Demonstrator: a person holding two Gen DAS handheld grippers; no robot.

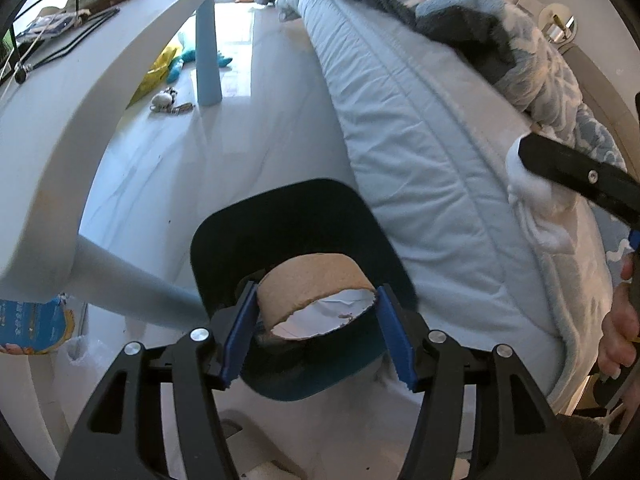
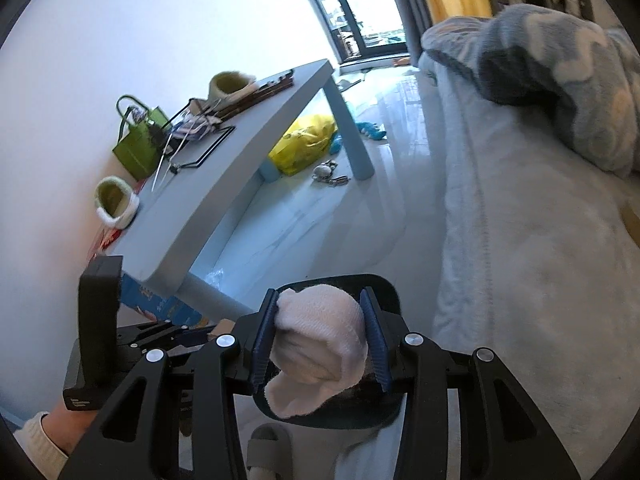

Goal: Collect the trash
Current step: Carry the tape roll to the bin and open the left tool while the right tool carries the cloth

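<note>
My left gripper (image 1: 316,300) is shut on a brown cardboard tape roll (image 1: 312,280) and holds it over the open mouth of a dark blue bin (image 1: 280,216) on the floor. My right gripper (image 2: 322,328) is shut on a white crumpled tissue wad (image 2: 320,336) and holds it above the same bin (image 2: 384,284). In the left wrist view the right gripper's black finger (image 1: 576,172) and the white wad (image 1: 532,200) show at the right edge, over the bed.
A light blue low table (image 2: 240,152) stands left with green slippers (image 2: 114,200), a green bag (image 2: 138,148) and wires. A yellow bag (image 2: 304,142) and small items lie on the floor beneath. A bed with a blue quilt (image 1: 420,120) fills the right.
</note>
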